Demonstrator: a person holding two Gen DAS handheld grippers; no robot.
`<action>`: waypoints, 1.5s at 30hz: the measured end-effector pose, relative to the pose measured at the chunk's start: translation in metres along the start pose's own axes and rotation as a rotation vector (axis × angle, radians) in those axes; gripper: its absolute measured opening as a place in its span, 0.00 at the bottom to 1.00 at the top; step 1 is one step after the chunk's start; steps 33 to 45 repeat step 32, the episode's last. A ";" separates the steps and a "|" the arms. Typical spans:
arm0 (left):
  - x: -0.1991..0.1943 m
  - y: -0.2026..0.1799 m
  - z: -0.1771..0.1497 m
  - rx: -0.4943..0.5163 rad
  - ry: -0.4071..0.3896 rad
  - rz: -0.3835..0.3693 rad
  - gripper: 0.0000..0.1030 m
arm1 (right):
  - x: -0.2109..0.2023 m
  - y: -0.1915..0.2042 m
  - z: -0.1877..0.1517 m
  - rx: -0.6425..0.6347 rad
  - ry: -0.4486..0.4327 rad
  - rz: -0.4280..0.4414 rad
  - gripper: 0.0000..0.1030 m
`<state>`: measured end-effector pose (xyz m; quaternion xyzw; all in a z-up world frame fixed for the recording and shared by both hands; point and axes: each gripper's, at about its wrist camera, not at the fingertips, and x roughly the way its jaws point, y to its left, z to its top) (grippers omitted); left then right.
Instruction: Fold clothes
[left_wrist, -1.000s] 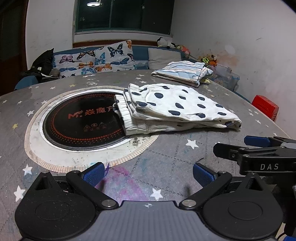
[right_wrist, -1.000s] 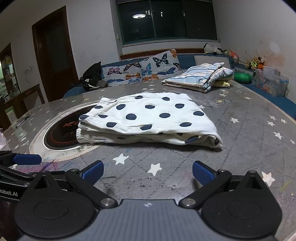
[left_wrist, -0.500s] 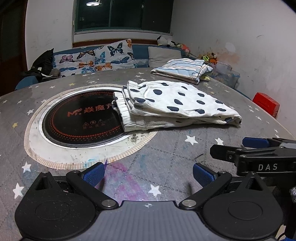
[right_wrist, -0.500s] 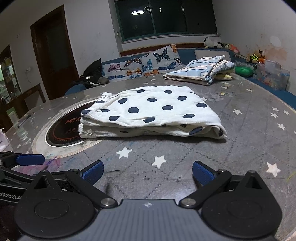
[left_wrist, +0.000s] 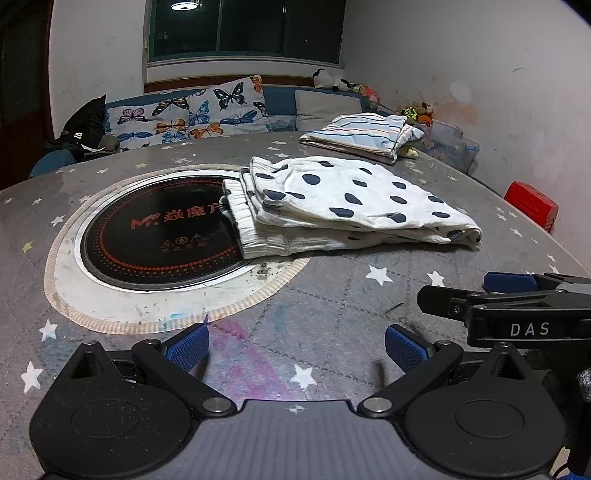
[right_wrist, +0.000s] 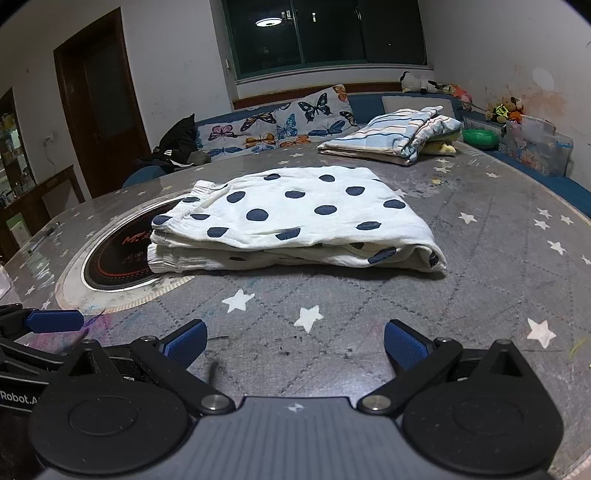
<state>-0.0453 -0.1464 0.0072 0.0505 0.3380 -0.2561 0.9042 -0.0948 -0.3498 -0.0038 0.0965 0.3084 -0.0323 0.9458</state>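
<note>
Left wrist view
- Left tool (left_wrist: 295, 343): jaws spread wide, holding nothing, low over the near part of the bench (left_wrist: 332, 306).
- Polka-dot garment (left_wrist: 343, 199): folded, lying flat mid-bench, its left end overlapping the round black cooktop (left_wrist: 155, 236).
- Striped folded cloth (left_wrist: 364, 134): far right of the bench, apart from the dotted garment.
- Right tool (left_wrist: 509, 284): seen side-on at the right edge.
- Red box (left_wrist: 532, 206): off the bench, far right.

Right wrist view
- Right tool (right_wrist: 295, 343): jaws spread wide, holding nothing, near the bench (right_wrist: 498, 229) edge.
- Polka-dot garment (right_wrist: 295, 218): folded, straight ahead, not touched.
- Striped folded cloth (right_wrist: 395, 138): far right.
- Left tool (right_wrist: 51, 320): one blue finger shows at the left edge.
- Butterfly cushion (right_wrist: 277, 122): on the sofa beyond the bench.
</note>
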 end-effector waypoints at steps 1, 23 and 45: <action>0.000 0.000 0.000 0.000 0.000 0.000 1.00 | 0.000 0.000 0.000 0.000 0.000 0.000 1.00; 0.000 -0.004 0.004 -0.004 -0.015 -0.010 1.00 | 0.001 0.000 0.001 0.000 0.002 -0.001 1.00; 0.000 -0.007 0.007 0.007 -0.032 -0.007 1.00 | 0.002 0.000 0.003 -0.003 -0.003 -0.004 1.00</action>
